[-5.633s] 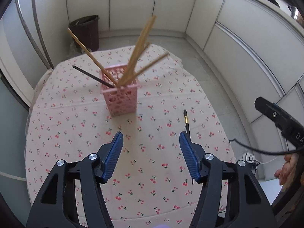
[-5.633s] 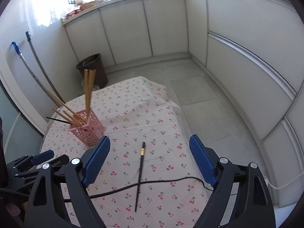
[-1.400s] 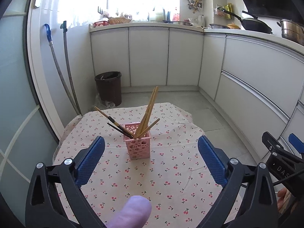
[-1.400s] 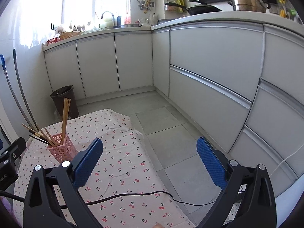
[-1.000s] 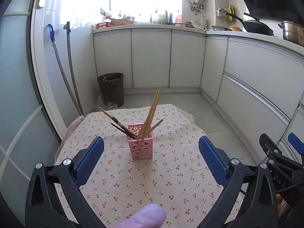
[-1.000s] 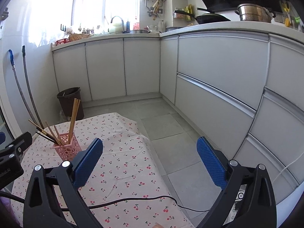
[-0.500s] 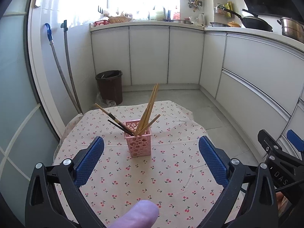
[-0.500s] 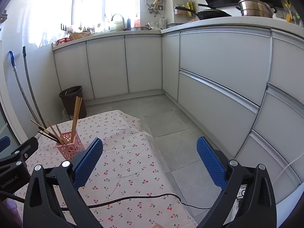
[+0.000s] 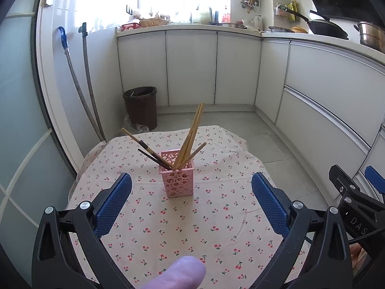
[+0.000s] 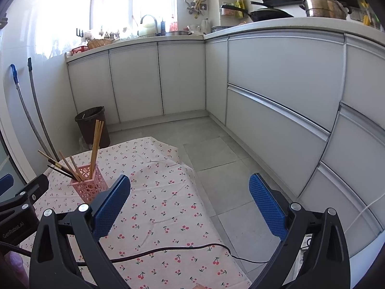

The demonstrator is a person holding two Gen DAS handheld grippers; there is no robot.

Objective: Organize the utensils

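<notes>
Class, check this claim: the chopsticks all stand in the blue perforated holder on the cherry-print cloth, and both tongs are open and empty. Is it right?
One slip: the holder is pink, not blue, as the left wrist view shows. The rest holds: the chopsticks stand in it on the cherry-print cloth, and the left tongs and right tongs are open and empty.

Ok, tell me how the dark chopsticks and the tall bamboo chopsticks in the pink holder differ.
The dark chopsticks are black with a pale band and lean low toward the left; the tall bamboo chopsticks are plain tan and stand much steeper, reaching higher. Both sit in the pink holder on the cherry-print cloth.
</notes>
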